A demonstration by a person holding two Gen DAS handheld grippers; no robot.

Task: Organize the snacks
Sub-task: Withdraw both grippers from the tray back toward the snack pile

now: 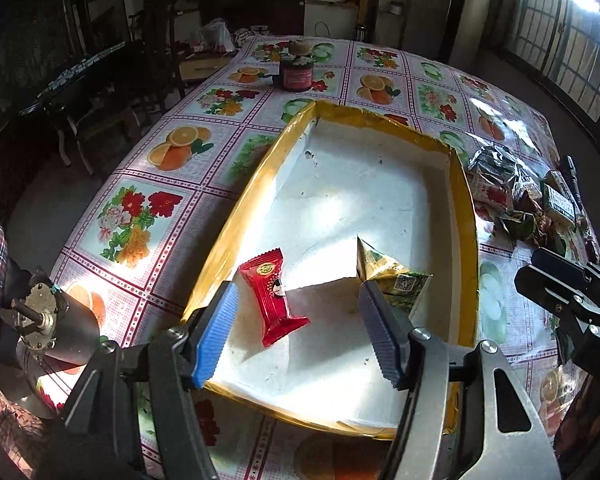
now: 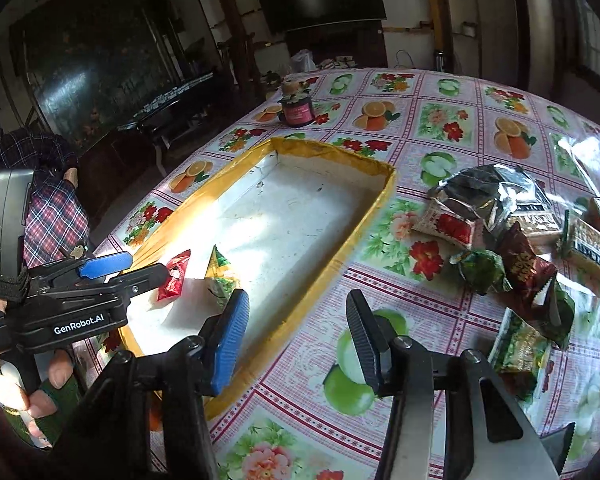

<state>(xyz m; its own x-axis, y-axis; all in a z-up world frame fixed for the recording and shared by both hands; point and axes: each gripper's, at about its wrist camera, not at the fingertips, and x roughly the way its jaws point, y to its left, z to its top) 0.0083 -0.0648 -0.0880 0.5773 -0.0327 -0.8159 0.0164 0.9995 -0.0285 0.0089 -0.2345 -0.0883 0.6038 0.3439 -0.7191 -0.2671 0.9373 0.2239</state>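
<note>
Two snacks in box (image 2: 384,184): red pack (image 1: 274,298), green pack (image 1: 396,280), at its near end. Pile (image 2: 512,240) waits at desk's (image 2: 440,92) right edge. Left claw (image 1: 296,332) and right claw (image 2: 296,340) both released, empty.

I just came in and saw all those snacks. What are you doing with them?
A person is sorting snacks with a gripper in each hand. Two are already in the yellow-rimmed box: a red packet and a green-and-yellow packet. The left gripper hangs open over them, holding nothing. The right gripper is open too, above the tablecloth beside the box. A pile of snacks waits on the table.
</note>
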